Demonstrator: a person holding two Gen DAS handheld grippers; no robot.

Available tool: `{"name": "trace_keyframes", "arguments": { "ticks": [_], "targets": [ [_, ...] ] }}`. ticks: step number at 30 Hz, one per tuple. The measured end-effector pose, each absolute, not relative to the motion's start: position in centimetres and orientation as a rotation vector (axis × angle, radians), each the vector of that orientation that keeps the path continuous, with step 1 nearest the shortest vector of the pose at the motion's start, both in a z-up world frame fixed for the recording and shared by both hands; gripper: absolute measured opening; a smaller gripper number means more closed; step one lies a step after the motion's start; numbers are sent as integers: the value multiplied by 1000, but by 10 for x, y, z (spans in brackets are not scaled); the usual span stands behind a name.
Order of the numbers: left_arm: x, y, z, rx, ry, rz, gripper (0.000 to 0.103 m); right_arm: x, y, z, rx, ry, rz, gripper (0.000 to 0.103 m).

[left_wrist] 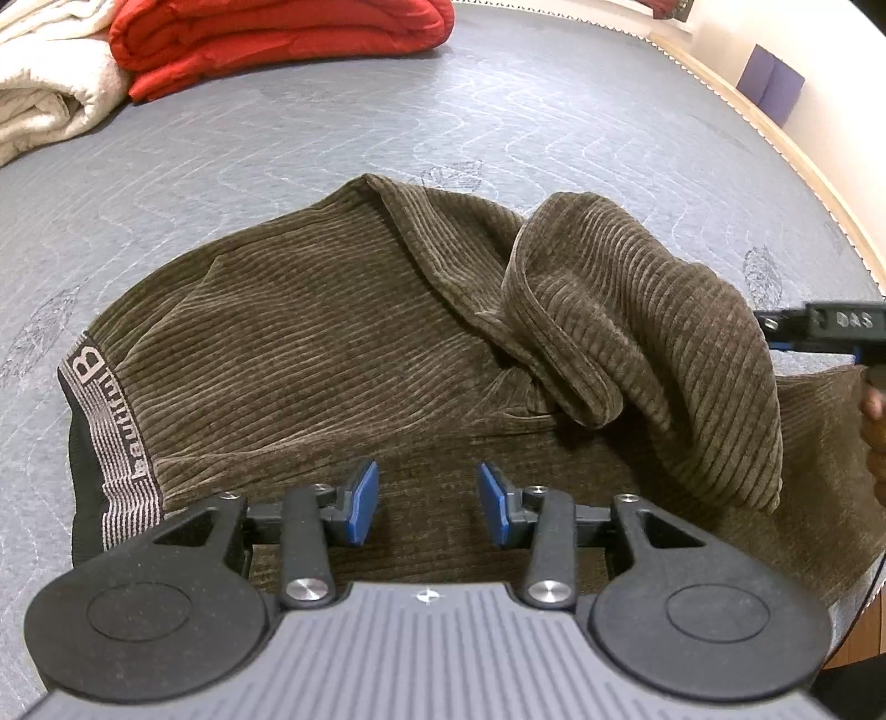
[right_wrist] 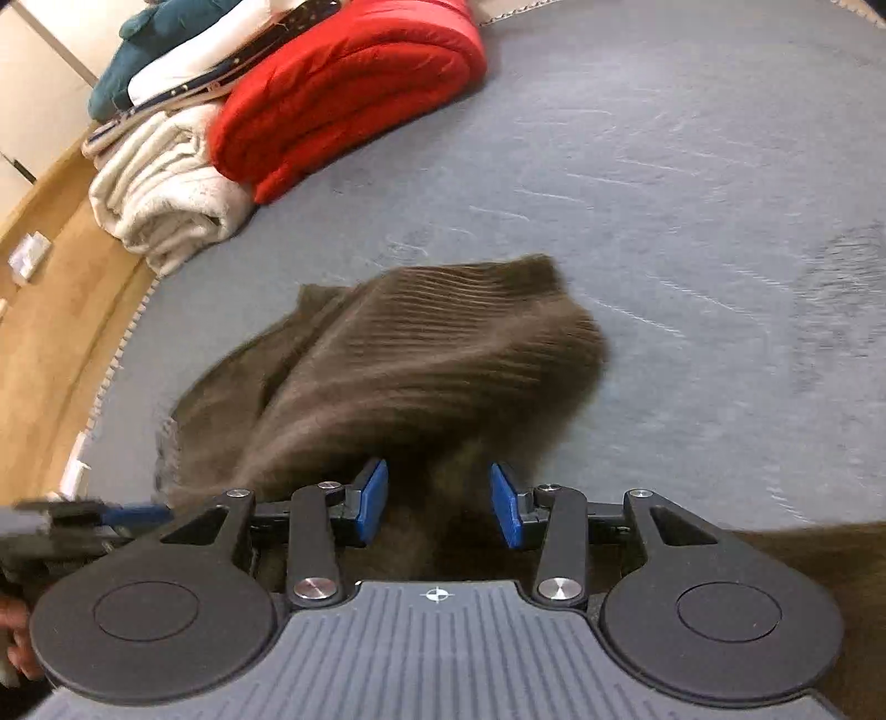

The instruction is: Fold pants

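Brown corduroy pants (left_wrist: 310, 354) lie on the grey mattress (left_wrist: 277, 144), with a striped black waistband (left_wrist: 116, 443) at the left. A pant leg (left_wrist: 653, 321) is thrown over in a loose fold at the right. My left gripper (left_wrist: 429, 504) is open and empty just above the pants near the front. My right gripper (right_wrist: 437, 507) is open and empty over the pants (right_wrist: 421, 360), which look blurred in the right wrist view. The right gripper's body also shows at the right edge of the left wrist view (left_wrist: 830, 327).
A folded red blanket (left_wrist: 266, 39) and a cream blanket (left_wrist: 50, 99) lie at the far left of the mattress. The right wrist view shows them (right_wrist: 343, 88) with more folded laundry (right_wrist: 166, 55) beside a wooden floor (right_wrist: 50, 310). The mattress edge (left_wrist: 775, 155) runs at the right.
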State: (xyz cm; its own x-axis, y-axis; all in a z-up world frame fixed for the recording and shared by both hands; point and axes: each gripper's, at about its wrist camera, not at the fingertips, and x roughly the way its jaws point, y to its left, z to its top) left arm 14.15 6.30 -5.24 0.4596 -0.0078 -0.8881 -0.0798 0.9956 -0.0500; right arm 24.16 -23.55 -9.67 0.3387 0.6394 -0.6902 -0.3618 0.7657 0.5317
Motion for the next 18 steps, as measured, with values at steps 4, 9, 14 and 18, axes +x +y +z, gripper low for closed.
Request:
{"name": "trace_keyframes", "arguments": {
  "ticks": [4,9,14,18],
  "targets": [
    [140,68,-51,-95,1093,54,45,250,-203,-99,274,1035,674,44],
    [137,79,-48,-117,1085,61,45,256,-169,-74,246,897,593,44],
    [138,91,-47,-143,1081,75,45,238,-122,-59,97,788,746,37],
    [138,98,-45,-157,1079,83,45,207,-88,-74,-69,931,1154,39]
  ]
}}
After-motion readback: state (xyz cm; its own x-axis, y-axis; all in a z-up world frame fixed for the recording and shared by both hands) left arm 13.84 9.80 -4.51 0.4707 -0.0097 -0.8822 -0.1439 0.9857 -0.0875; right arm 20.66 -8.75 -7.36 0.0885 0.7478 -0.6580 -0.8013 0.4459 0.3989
